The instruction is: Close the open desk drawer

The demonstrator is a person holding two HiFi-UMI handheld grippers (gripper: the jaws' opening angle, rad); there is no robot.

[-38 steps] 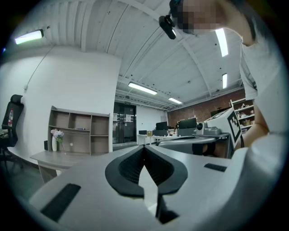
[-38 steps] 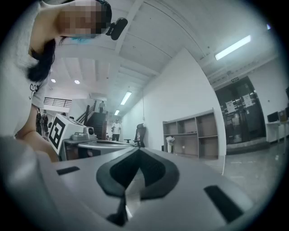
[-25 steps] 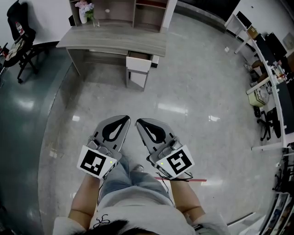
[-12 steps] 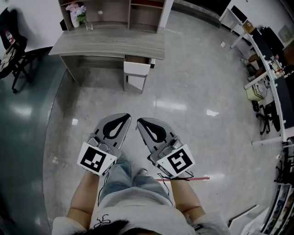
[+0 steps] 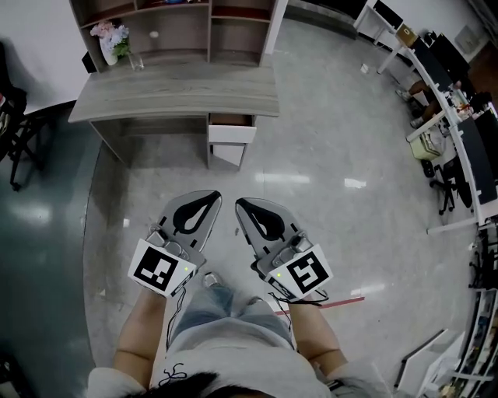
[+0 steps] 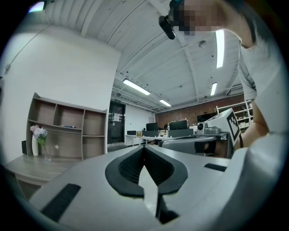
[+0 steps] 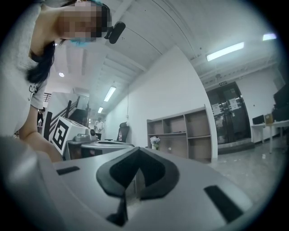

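Note:
In the head view a grey wooden desk (image 5: 179, 89) stands ahead on the floor. Its white-fronted drawer (image 5: 231, 133) is pulled out under the right end of the top. My left gripper (image 5: 208, 199) and right gripper (image 5: 241, 204) are held side by side at waist height, well short of the desk. Both are shut with nothing between the jaws. The left gripper view has its jaws (image 6: 144, 149) meeting at the tip, and so does the right gripper view (image 7: 135, 151). Neither gripper view shows the drawer.
A shelf unit (image 5: 179, 23) stands on the back of the desk, beside a vase of flowers (image 5: 107, 43) and a glass (image 5: 137, 61). A black chair (image 5: 12, 148) is at the far left. Office desks with clutter (image 5: 459, 132) line the right side. Glossy floor lies between.
The desk and drawer have slid lower and closer in the head view as the person walks toward them. Both grippers stay shut in the same pose.

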